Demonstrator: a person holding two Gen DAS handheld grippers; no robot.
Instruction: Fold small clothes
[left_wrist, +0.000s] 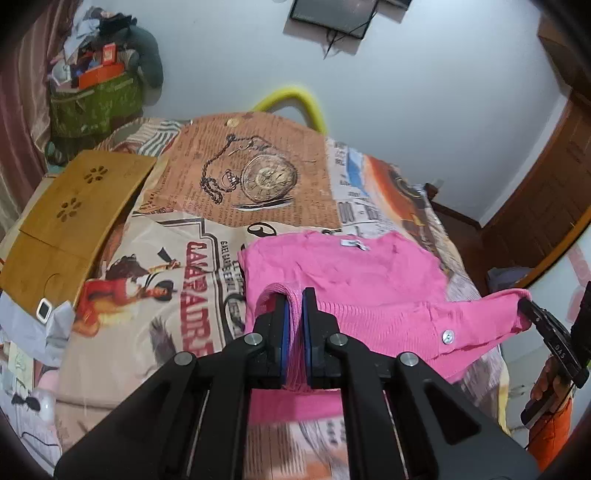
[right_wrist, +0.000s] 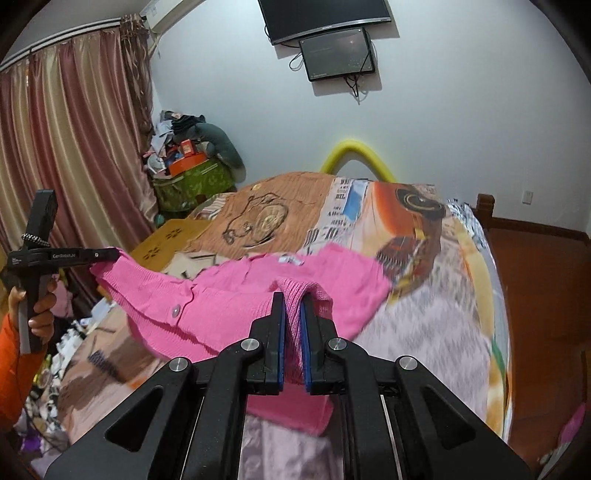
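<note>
Both grippers clench the pink cardigan (left_wrist: 351, 273): left gripper (left_wrist: 294, 299) on one ribbed corner, right gripper (right_wrist: 293, 302) on the other, near edge lifted over the bed (left_wrist: 177, 280), far part lying flat. Folding looks barely begun.

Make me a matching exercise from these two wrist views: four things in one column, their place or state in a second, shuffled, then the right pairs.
Column one:
1. pink cardigan
2. wooden lap tray
3. yellow foam tube
4. dark screens

Column two:
A. arches beyond the far edge of the bed
B. lies flat at the bed's left side
C. mounted on the white wall
D. pinched by the left gripper and the right gripper, partly lifted

Pairs: 1-D, 2-B, 3-A, 4-C
</note>
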